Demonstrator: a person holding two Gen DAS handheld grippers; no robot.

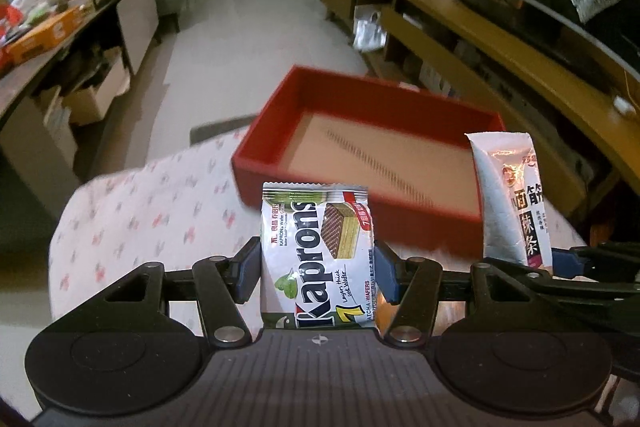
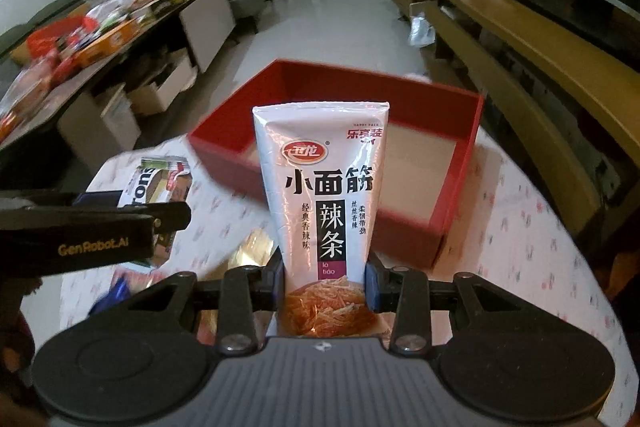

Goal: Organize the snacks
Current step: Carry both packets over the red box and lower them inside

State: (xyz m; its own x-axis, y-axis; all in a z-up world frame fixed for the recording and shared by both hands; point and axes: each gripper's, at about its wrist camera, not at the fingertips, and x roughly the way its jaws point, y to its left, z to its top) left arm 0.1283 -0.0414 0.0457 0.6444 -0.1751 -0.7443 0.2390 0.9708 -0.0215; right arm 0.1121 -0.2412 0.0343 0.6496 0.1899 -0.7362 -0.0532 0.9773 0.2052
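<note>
L gripper clamped on wafer pack | R gripper clamped on latiao pouch | red box just behind

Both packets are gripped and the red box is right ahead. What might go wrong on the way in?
1. The two grippers travel close side by side; the latiao pouch and the Kaprons wafer pack could collide over the red box.
2. The right gripper pinches the tall pouch only near its bottom, so it may tip or slip.
3. A low pass could catch the box's near wall.
</note>
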